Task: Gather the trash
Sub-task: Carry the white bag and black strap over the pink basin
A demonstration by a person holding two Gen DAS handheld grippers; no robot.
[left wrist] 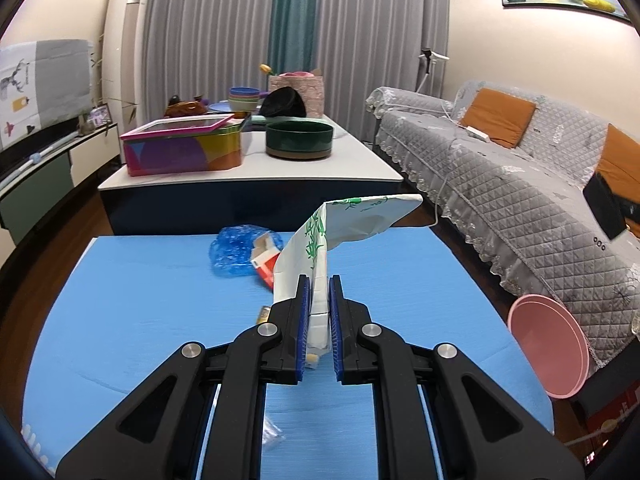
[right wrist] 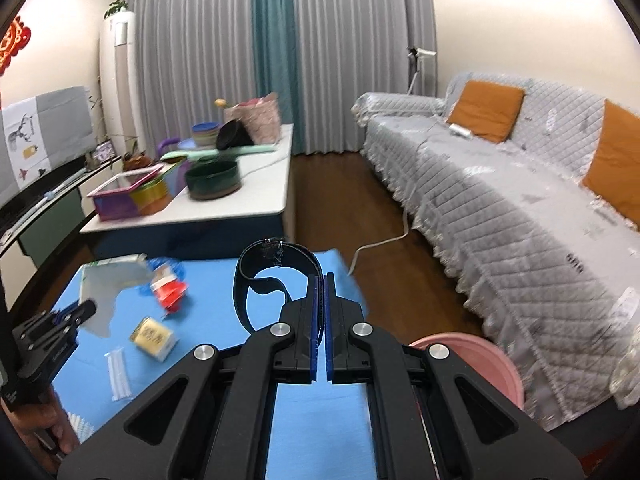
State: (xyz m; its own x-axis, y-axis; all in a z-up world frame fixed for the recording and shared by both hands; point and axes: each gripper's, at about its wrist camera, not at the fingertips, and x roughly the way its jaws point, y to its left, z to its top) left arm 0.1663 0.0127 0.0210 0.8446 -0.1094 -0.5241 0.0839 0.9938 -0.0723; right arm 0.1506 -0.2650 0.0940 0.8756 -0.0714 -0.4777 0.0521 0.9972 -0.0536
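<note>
Already both grippers are loaded, so the collecting looks to be in mid-course rather than near its end. The left gripper (left wrist: 319,320) is clenched on a crumpled white wrapper with green print (left wrist: 340,224), which stands up from between its blue pads, lifted above the blue desk (left wrist: 140,300). The right gripper (right wrist: 321,320) is clenched on a black strap loop (right wrist: 264,276), raised over the right side of the desk, with the pink bin (right wrist: 500,364) just beside and below it on the right; judging by that, the strap is close to being dropped in, though nothing can be seen inside the bin from here. Left on the desk are a blue plastic bag (left wrist: 232,252) with a red-and-white carton (left wrist: 266,264) touching it, a small yellow box (right wrist: 154,338) nearer the middle, and a clear plastic sleeve (right wrist: 119,372) near the front edge. So, at a guess, two pieces are in hand and four more wait to be picked up.
</note>
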